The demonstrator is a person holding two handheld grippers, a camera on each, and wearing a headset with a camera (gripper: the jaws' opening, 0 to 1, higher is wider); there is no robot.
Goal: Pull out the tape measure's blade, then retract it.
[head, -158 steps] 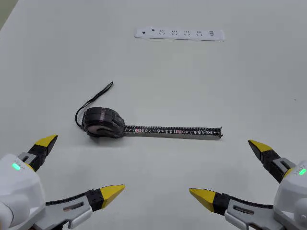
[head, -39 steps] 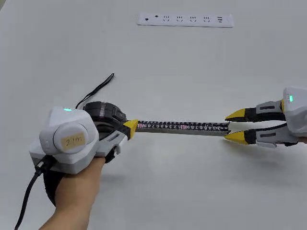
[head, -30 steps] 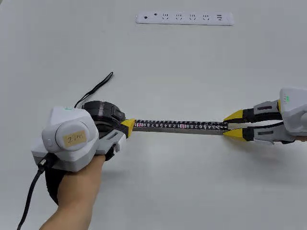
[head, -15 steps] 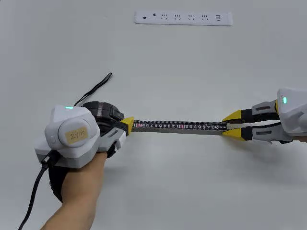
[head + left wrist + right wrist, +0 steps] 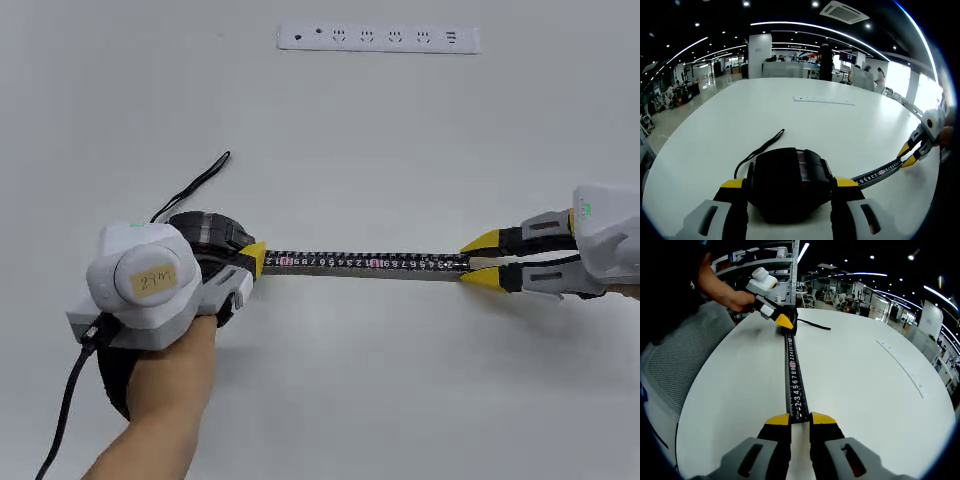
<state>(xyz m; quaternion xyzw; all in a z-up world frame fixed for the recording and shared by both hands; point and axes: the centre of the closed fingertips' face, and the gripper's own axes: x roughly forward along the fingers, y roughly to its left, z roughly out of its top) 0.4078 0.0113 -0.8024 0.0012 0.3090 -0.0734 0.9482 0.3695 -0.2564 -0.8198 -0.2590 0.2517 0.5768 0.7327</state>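
Tape measure (image 5: 789, 176) within left gripper (image 5: 789, 183)

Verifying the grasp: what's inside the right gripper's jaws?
The blade end, pinched in the right gripper. Its hook is covered by the jaws, so it cannot be seen.

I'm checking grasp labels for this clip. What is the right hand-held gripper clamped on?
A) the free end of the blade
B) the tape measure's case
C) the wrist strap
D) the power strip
A: the yellow tips of the right hand-held gripper pinch the far end of the pulled-out blade, while the left hand-held gripper grips the case.
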